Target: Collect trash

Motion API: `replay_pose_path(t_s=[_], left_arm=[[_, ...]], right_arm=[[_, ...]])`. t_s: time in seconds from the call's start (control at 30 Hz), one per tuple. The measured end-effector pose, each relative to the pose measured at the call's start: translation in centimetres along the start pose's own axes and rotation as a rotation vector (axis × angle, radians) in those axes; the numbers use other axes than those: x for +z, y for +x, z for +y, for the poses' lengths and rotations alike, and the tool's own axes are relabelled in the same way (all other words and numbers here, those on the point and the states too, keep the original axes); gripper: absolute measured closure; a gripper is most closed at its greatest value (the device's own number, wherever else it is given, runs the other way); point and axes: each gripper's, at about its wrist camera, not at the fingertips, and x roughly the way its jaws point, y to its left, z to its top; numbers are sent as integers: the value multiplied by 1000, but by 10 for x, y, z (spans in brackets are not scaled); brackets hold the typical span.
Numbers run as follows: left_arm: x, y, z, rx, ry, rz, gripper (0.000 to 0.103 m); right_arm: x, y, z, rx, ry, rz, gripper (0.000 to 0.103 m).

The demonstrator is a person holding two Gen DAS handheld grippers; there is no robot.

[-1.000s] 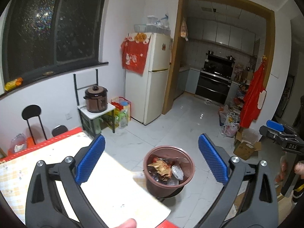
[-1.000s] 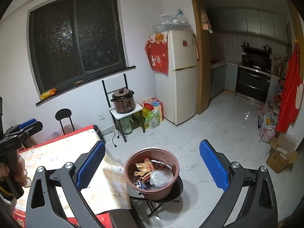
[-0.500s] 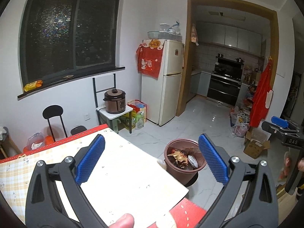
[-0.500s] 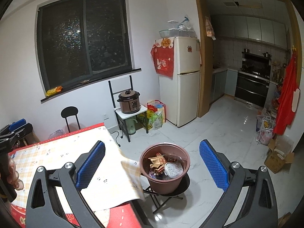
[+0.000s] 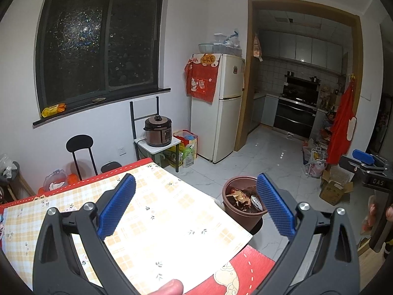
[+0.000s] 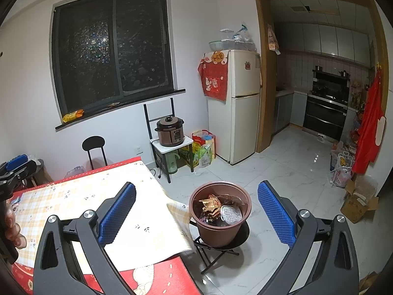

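Observation:
A brown round bin (image 6: 219,217) full of wrappers and a foil lid stands on a small black folding stool (image 6: 221,245) beside the table's corner; it also shows in the left wrist view (image 5: 242,205). My left gripper (image 5: 195,206) is open and empty, held above the table with its yellow checked cloth (image 5: 157,223). My right gripper (image 6: 196,215) is open and empty, above the table corner and the bin. The right gripper shows at the right edge of the left wrist view (image 5: 368,166), the left gripper at the left edge of the right wrist view (image 6: 14,166).
A fridge (image 6: 242,105) stands by the kitchen doorway. A rice cooker (image 6: 170,131) sits on a small stand, with bags (image 6: 202,148) beside it. A black chair (image 6: 94,147) is behind the table. Cardboard boxes (image 6: 357,200) lie on the tiled floor at right.
Both grippers have pulled back and up from the bin; the bin now looks smaller and farther, and more of the table shows. Both stayed open and empty.

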Motion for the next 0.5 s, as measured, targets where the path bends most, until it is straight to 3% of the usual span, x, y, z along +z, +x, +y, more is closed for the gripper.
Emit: replay_pose_path(t_s=[0.5], left_arm=[[3, -1, 1, 14, 12, -7, 6]], right_arm=[[-3, -2, 5, -11, 0, -3, 5]])
